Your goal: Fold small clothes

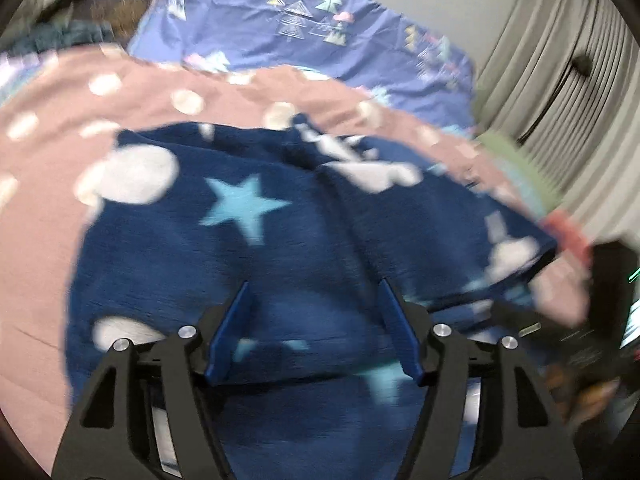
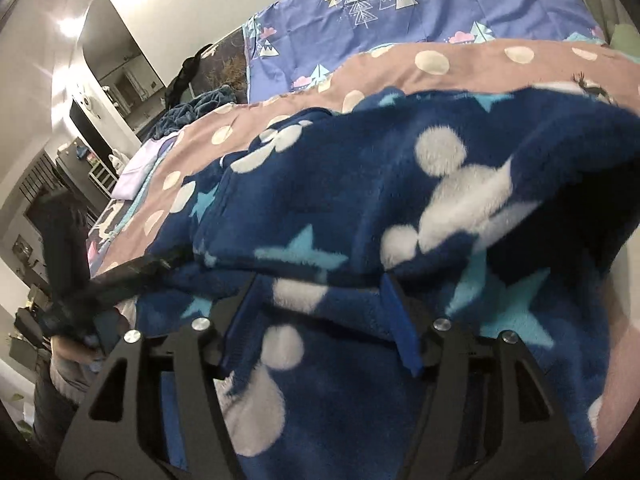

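Note:
A navy fleece garment [image 1: 240, 248] with white mouse-head shapes and light-blue stars lies bunched on a pink polka-dot bedcover [image 1: 60, 184]. My left gripper [image 1: 314, 284] hovers low over its middle, the blue fingers apart and nothing pinched between them. In the right wrist view the same fleece [image 2: 360, 200] is folded over on itself, and a thick folded edge runs across just beyond my right gripper [image 2: 318, 280]. Its fingers stand apart with fleece lying under and between them, not pressed. At the garment's left edge a person's hand [image 2: 76, 344] holds the other dark tool.
A blue-violet sheet with tree prints [image 2: 400, 20] covers the bed behind the pink bedcover [image 2: 480, 68]. A teal blanket [image 2: 200, 108] is heaped at the far left. Grey curtains [image 1: 560, 80] hang at the right, with dark clutter [image 1: 600, 320] beside the bed.

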Tool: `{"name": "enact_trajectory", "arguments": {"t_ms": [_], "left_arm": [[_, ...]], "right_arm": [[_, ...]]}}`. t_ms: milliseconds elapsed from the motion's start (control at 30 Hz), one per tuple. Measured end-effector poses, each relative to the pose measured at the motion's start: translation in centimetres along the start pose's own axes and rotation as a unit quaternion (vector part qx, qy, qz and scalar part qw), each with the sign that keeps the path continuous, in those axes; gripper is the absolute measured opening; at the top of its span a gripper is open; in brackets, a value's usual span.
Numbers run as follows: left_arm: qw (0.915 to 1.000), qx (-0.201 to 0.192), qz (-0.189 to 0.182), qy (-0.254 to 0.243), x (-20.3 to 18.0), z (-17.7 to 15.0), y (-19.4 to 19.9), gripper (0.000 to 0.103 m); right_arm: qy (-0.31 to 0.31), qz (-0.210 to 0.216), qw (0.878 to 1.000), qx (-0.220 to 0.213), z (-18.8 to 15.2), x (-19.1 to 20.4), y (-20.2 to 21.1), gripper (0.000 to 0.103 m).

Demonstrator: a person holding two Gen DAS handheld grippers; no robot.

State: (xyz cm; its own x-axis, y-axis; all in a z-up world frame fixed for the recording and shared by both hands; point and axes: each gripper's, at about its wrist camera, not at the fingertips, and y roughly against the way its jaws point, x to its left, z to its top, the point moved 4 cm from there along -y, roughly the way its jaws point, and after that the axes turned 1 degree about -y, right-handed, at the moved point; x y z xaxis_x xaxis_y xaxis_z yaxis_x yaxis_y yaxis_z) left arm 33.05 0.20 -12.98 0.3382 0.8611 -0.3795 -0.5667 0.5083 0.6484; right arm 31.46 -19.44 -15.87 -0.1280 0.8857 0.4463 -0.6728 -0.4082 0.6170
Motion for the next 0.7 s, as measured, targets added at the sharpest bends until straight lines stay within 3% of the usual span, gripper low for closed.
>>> {"name": "enact_trajectory", "arguments": {"t_ms": [67,167,267,367,467,500,533,600,700], "left_arm": [[0.9993,0.019,-0.026,0.019,-1.1,0.4,-0.9,0.066],[0.9984,0.050,-0.016,0.019,-2.6,0.6,-3.2,0.066],[0.9988,0.046,-0.006,0.013,-4.0,0.9,-4.3,0.066],[0.9986,0.045,-0.022,0.018,-5.1,1.1,-4.2,0.066],[0.9987,0.046,-0.016,0.011,-5.4,1.4,-4.3,0.066],[0.9989,0.046,-0.009,0.009,-5.5,1.4,-4.4,0.060],[0.9989,0.046,0.001,0.008,-5.3,1.4,-4.5,0.035],[0.9987,0.042,0.027,0.008,-5.3,1.9,-4.5,0.009],[0.9986,0.005,0.049,-0.018,-6.7,3.8,-2.2,0.009]], "right_arm": [[-0.005,0.006,1.000,-0.005,0.1,-0.1,0.1,0.062],[-0.019,0.008,1.000,-0.020,-0.3,-0.4,1.3,0.059],[-0.052,0.001,0.998,-0.042,-0.3,-1.9,2.7,0.059],[-0.092,0.019,0.995,-0.033,-0.3,-3.6,2.9,0.053],[-0.094,0.012,0.995,-0.024,-0.3,-3.8,2.5,0.051],[-0.083,0.002,0.996,-0.024,-0.4,-3.5,2.4,0.051],[-0.073,-0.007,0.997,-0.023,-0.4,-3.2,2.3,0.051],[-0.061,-0.021,0.998,-0.021,-0.4,-2.8,2.1,0.051],[-0.065,-0.018,0.997,-0.020,-0.4,-3.0,2.0,0.051]]}}
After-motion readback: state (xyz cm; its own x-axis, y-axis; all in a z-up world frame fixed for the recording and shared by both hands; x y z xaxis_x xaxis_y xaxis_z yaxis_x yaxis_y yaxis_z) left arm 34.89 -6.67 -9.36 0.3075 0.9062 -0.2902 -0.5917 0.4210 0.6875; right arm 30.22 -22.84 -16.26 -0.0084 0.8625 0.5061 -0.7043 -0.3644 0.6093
